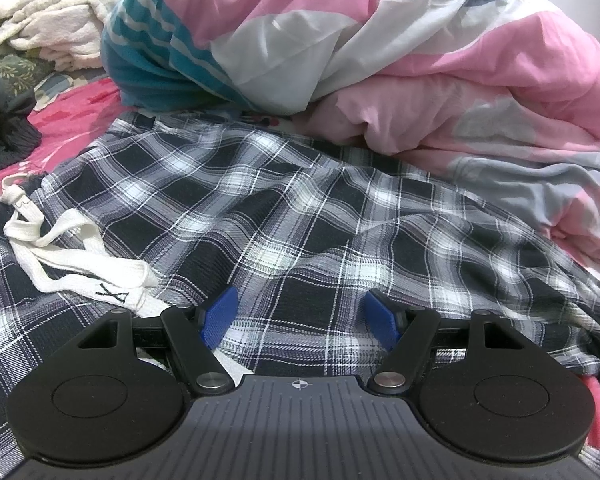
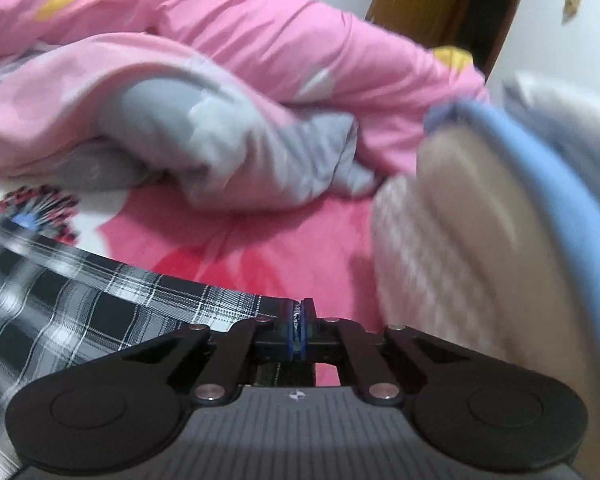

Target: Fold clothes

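Left wrist view first: your left gripper (image 1: pixel 298 312) hangs wide open over the plaid garment (image 1: pixel 284 216), which lies spread and rumpled across the pink bedsheet (image 1: pixel 76 108), nothing between the blue pads (image 1: pixel 219 314). The white drawstring (image 1: pixel 80 260) lies loose, near and to the left, and the pink quilt (image 1: pixel 440 80) is heaped along the far side. If you close here, you risk bunching only the top layer, and that drawstring could snag under a finger.

Over to the right wrist view: your right gripper (image 2: pixel 299 322) is clamped tight on an edge of the plaid garment (image 2: pixel 80 308), a sliver of cloth pinched between the pads. It's a thin bite; a hard pull could slip it free. Motion blur smears everything, and the pale bundle with a blue edge (image 2: pixel 480 208) at right is too smeared to identify.
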